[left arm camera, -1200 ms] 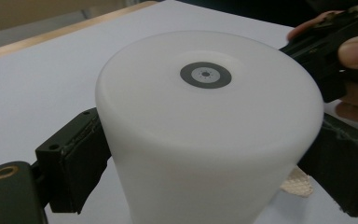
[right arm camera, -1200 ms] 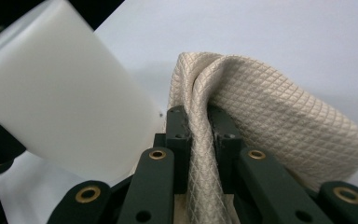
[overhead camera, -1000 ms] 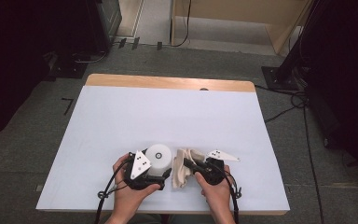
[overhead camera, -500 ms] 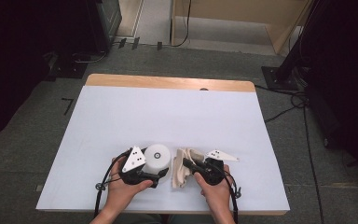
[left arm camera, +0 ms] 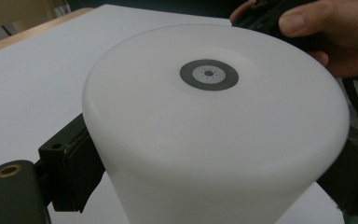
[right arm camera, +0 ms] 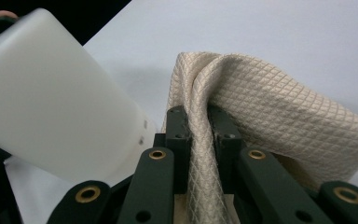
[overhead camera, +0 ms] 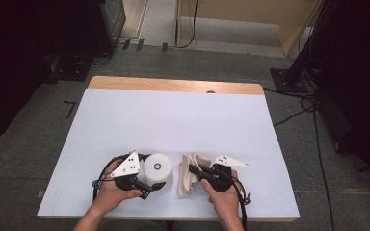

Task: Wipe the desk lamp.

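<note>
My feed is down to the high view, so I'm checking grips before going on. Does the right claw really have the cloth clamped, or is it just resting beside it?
Observer: Clamped. In the right gripper view a fold of the beige cloth is pinched between the right claw, jaws shut on it.
Operator: And the left claw on the white cup?
Observer: The left gripper view shows a black pad pressed against the side of the white cup, so the left claw grips it.
Operator: Which end of the cup faces up?
Observer: A closed end, with a small grey ring at its centre.
</note>
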`<state>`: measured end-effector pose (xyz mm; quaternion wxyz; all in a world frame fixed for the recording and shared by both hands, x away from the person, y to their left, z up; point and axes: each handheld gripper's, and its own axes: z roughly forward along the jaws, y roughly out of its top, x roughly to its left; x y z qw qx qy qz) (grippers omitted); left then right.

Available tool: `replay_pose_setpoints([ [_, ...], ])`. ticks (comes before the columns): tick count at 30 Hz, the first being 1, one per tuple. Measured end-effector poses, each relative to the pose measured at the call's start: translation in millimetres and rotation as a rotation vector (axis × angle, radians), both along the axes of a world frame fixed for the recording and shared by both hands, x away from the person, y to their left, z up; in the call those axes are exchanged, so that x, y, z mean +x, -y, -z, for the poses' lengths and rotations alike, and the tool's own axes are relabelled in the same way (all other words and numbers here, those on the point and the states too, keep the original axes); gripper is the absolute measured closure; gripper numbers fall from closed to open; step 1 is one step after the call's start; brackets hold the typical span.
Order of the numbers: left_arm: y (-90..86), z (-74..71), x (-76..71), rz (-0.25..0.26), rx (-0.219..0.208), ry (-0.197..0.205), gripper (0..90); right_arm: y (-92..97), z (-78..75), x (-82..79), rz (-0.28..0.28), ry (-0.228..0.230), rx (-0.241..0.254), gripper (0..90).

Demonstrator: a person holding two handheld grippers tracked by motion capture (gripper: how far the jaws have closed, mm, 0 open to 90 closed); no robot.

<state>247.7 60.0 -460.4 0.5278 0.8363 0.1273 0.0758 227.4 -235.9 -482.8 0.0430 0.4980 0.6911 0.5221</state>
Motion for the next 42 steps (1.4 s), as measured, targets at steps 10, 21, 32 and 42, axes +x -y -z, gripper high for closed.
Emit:
replay_pose_setpoints([
  [10, 1.9, 3.6, -0.1, -0.006, -0.023, -0.017, 8.2, -18.3, -14.6, -9.4, -0.111, 0.059, 0.025, 81.1],
  [21, 2.5, 3.7, -1.9, -0.019, -0.023, -0.016, 8.2, -27.9, -49.6, -22.5, -0.149, 0.176, 0.065, 81.2],
  [32, 2.5, 3.6, -2.1, -0.021, -0.021, -0.015, 8.2, -26.9, -2.2, -11.0, -0.152, 0.017, 0.087, 81.3],
  [42, 2.5, 3.6, -2.3, -0.020, -0.020, -0.013, 8.2, -28.8, 9.9, -7.4, -0.145, -0.049, 0.057, 81.4],
])
